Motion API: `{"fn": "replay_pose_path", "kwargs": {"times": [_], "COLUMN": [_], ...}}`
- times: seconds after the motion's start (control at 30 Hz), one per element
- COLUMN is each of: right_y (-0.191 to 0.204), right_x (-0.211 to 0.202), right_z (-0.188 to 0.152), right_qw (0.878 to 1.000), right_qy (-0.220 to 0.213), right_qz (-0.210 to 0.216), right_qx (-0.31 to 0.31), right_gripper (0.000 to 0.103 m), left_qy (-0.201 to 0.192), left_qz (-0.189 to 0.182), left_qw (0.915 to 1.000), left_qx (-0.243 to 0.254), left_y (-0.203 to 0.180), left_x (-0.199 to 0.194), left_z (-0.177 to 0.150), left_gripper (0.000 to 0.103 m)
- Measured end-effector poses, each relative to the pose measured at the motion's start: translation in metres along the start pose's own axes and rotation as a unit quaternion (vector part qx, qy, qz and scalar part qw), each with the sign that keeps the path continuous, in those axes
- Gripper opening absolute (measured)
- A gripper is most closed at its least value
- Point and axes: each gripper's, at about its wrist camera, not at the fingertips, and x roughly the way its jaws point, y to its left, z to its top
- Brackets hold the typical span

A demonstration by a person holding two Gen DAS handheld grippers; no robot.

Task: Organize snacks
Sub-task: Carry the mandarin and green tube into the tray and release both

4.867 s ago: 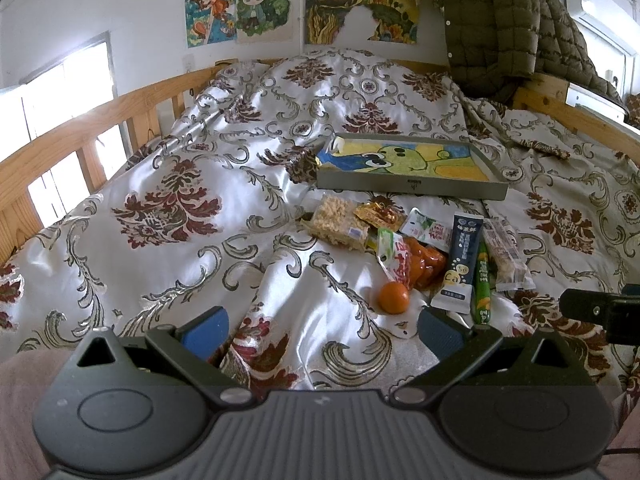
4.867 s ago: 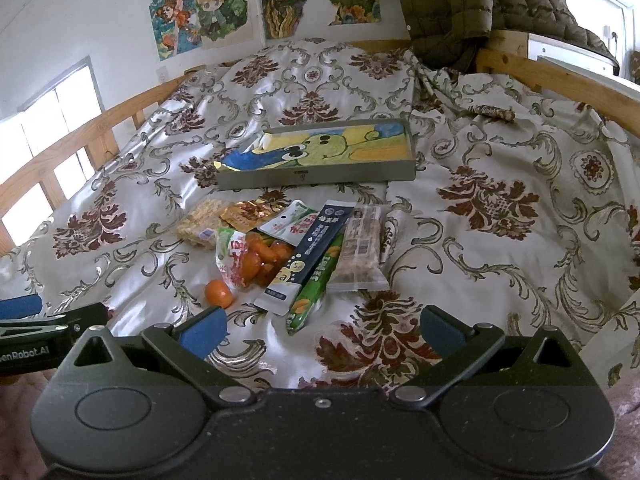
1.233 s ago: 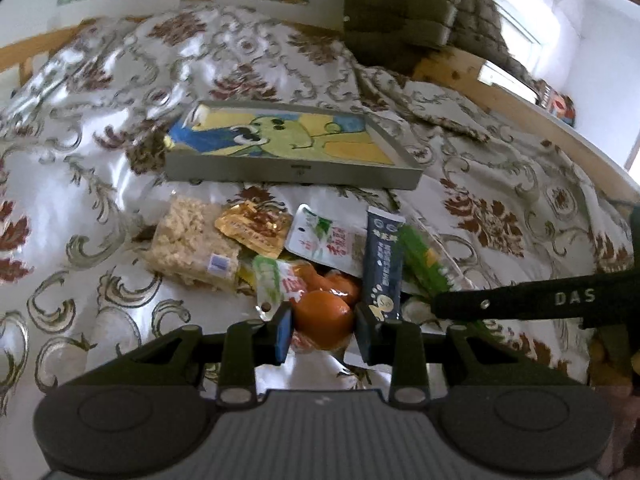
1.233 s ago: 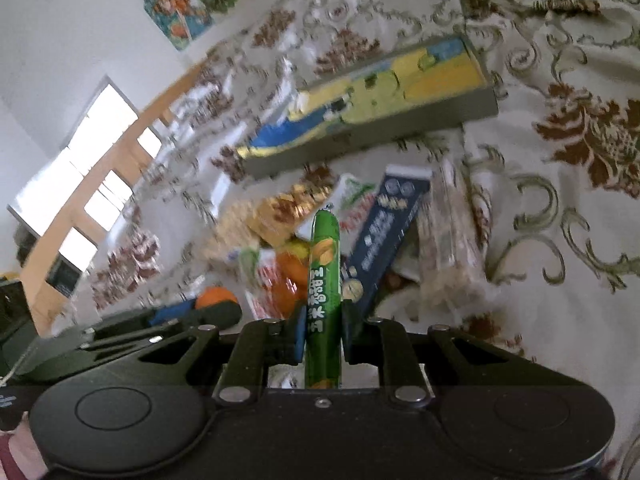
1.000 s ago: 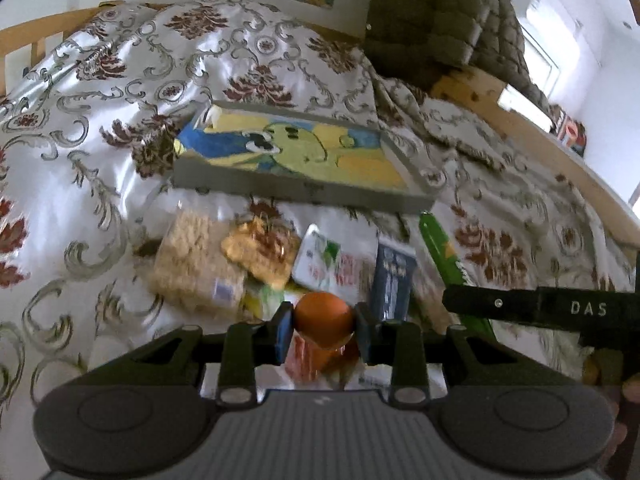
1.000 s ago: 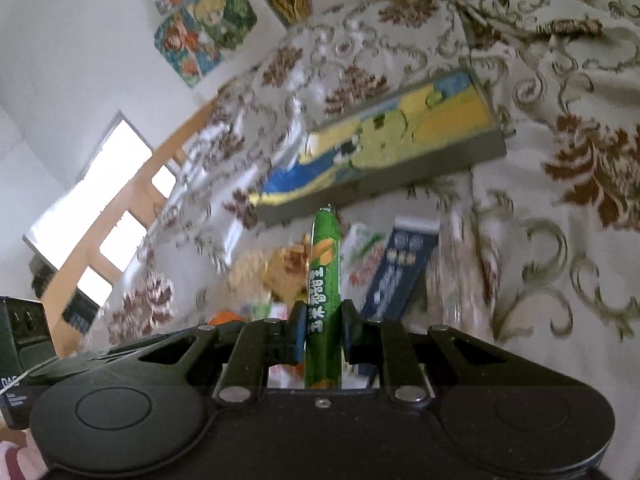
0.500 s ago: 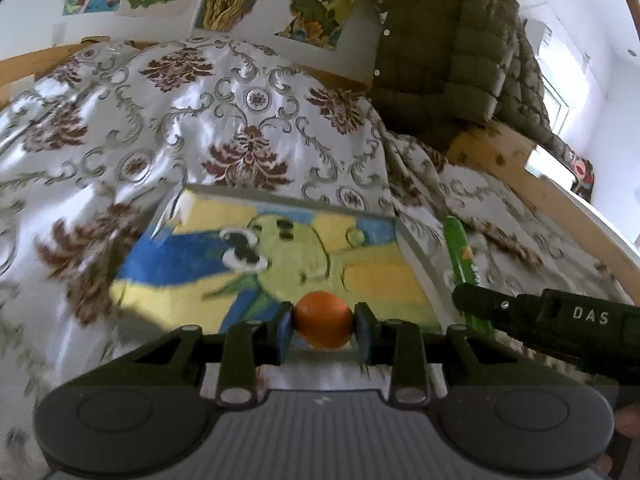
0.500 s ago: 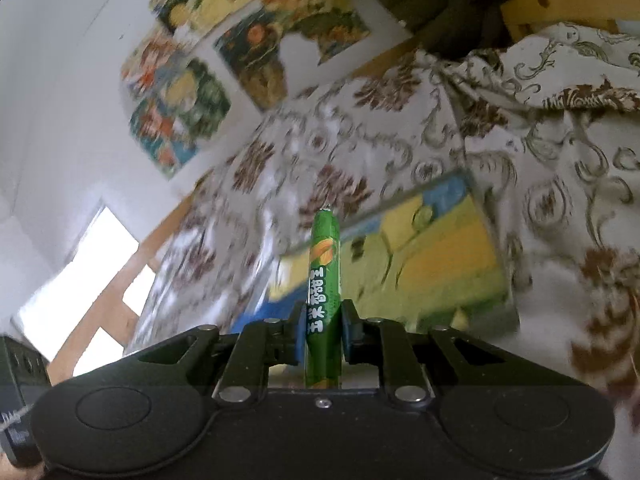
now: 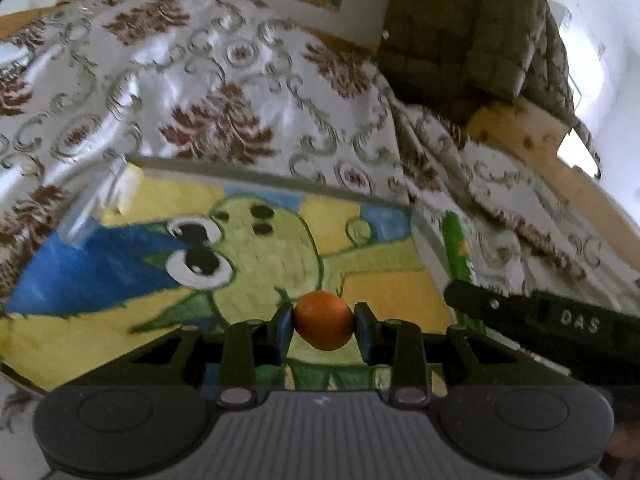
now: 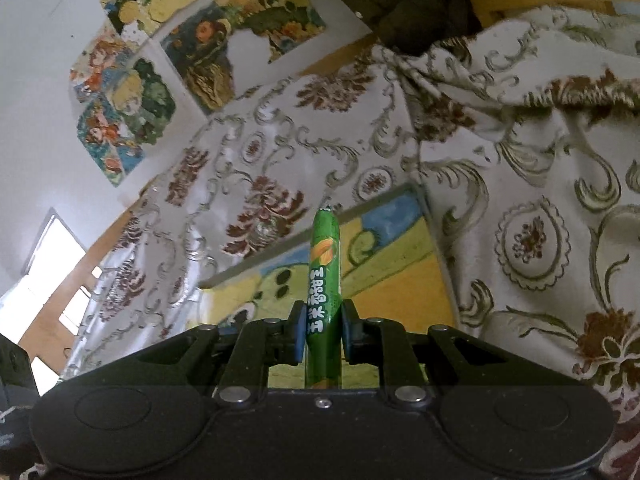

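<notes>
Snacks are riding in both grippers. The left gripper [image 9: 324,326] is pinching an orange [image 9: 324,326] at the lower middle of its frame, pads pressing on either side of it. The right gripper [image 10: 323,334] is clamping a green stick [image 10: 323,300] low on its length, most of the stick pointing up toward frame centre.

Both are hanging over the tray [image 9: 280,178], the orange above the cartoon bottom, the stick nearer the tray's right rim. Beyond lies the bed [image 9: 200,80], its slick quilt sloping.

Likely troubles: the orange is round, so a drop from height could be sending it rolling across the tray. The stick, gripped near one end, may be pivoting on release and tipping over the rim onto the quilt. The grippers are working close together and could be knocking into each other.
</notes>
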Motion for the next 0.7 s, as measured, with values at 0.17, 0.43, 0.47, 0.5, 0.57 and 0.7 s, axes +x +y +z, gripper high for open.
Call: {"fn": "replay_pose_path", "kwargs": {"times": [0.17,0.43,0.47,0.5,0.57,0.7], "right_y": [-0.006,-0.001,0.0,0.001,0.004,0.006], "right_x": [0.007,0.017,0.019,0.02,0.024,0.026], "right_z": [-0.006,-0.015,-0.015,-0.016,-0.018,-0.021], "right_qw": [1.0,0.999,0.999,0.998,0.997,0.997], "right_qy": [0.011,0.023,0.024,0.024,0.026,0.036], "right_qz": [-0.012,-0.022,-0.023,-0.025,-0.029,-0.025], "right_qx": [-0.005,-0.038,-0.042,-0.048,-0.062,-0.064], "right_gripper": [0.019,0.019,0.019,0.019,0.019,0.019], "left_qy": [0.013,0.029,0.029,0.029,0.032,0.039], "left_qz": [0.008,0.03,0.031,0.032,0.035,0.039], "left_qw": [0.9997,0.9983,0.9982,0.9981,0.9978,0.9974], "left_qx": [0.022,0.041,0.042,0.044,0.046,0.047], "left_y": [-0.01,-0.017,-0.018,-0.018,-0.019,-0.019], "left_x": [0.01,0.014,0.013,0.013,0.013,0.012], "left_z": [-0.008,-0.015,-0.016,-0.016,-0.016,-0.017], "left_gripper": [0.037,0.037,0.037,0.037,0.037,0.037]}}
